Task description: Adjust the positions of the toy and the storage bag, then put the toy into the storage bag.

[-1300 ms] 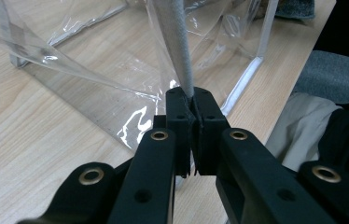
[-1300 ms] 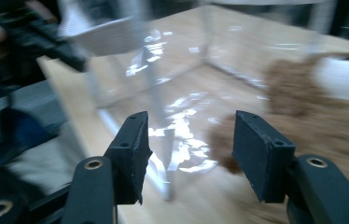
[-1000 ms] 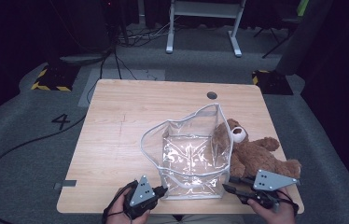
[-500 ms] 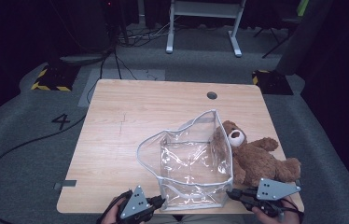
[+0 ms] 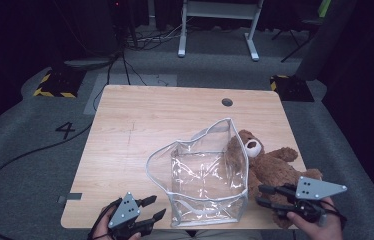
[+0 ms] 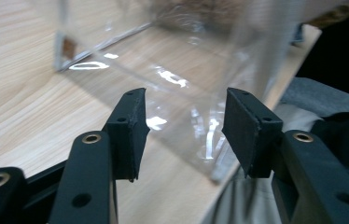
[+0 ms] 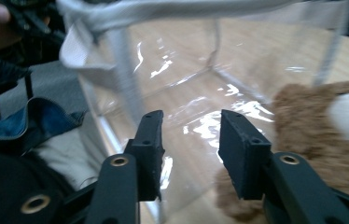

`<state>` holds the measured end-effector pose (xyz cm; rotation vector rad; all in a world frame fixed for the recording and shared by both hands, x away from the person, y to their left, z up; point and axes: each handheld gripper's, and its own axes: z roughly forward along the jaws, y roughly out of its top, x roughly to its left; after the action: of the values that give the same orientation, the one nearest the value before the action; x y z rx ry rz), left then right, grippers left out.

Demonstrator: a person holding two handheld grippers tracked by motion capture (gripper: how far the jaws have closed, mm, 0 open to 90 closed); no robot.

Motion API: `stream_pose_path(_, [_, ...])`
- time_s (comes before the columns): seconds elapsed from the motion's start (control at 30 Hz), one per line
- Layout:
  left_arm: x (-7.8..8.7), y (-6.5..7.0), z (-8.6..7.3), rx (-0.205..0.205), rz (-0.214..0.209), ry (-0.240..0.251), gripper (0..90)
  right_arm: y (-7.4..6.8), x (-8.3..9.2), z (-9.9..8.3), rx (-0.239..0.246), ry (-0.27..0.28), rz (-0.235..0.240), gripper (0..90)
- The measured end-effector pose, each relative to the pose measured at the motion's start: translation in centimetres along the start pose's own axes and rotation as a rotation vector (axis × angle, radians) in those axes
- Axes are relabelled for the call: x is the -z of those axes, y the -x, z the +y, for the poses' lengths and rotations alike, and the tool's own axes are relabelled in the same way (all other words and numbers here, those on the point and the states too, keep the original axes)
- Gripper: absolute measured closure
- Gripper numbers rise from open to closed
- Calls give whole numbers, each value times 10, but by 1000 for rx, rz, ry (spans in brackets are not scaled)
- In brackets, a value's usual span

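Observation:
A clear plastic bag (image 5: 200, 175) with grey trim stands open-topped near the table's front edge. Beside it on the right lies a brown teddy bear (image 5: 270, 165), its muzzle turned up. My left gripper (image 5: 156, 206) is at the bag's front left corner; its jaws have just been opening and stand open, with nothing between them. In the left gripper view the bag (image 6: 186, 70) sits just beyond that gripper (image 6: 184, 126). My right gripper (image 5: 260, 195) hovers over the bear's legs; its jaws have also just been opening and are open and empty. The right gripper view shows its own gripper (image 7: 189, 140), the bag (image 7: 186, 70) and the bear (image 7: 312, 121).
The wooden table (image 5: 140, 125) has a cable hole (image 5: 227, 102) at the back right. The bag's base reaches the front edge, with the person's lap just below. A cable and a painted number 4 (image 5: 67, 130) lie on the grey floor to the left.
The bag slid toward the front edge with both grippers shut on its lower rim. Both have since let go, opened and drawn slightly away from it.

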<state>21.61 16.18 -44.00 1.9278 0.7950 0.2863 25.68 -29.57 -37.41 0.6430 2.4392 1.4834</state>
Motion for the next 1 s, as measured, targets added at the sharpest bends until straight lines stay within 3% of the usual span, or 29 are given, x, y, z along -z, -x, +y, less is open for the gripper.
stream_pose_path(0.1, [-4,-9,-1,12,33,-5,458,8,5,3,-17,2,-38,571])
stream_pose_path(0.13, [-7,-14,-2,18,50,-11,446,17,7,4,-32,-7,-70,560])
stream_pose_path(0.2, [-15,-26,-4,37,88,-28,435,25,7,4,-38,-14,-97,544])
stream_pose_path(0.27, [-18,-31,-5,45,99,-33,426,28,7,4,-42,-18,-108,541])
stream_pose_path(0.33, [-25,-43,-7,53,145,-62,397,40,6,3,-64,-34,-141,528])
stream_pose_path(0.53, [-28,-62,-7,68,186,-86,368,58,4,-1,-96,-54,-182,511])
stream_pose_path(0.67, [-26,-74,-8,80,192,-109,362,67,6,-5,-125,-64,-206,490])
stream_pose_path(0.83, [-27,-84,-11,88,216,-130,353,76,5,-5,-141,-96,-236,437])
stream_pose_path(1.0, [-31,-90,-19,84,235,-180,343,83,-1,-2,-147,-134,-240,395])
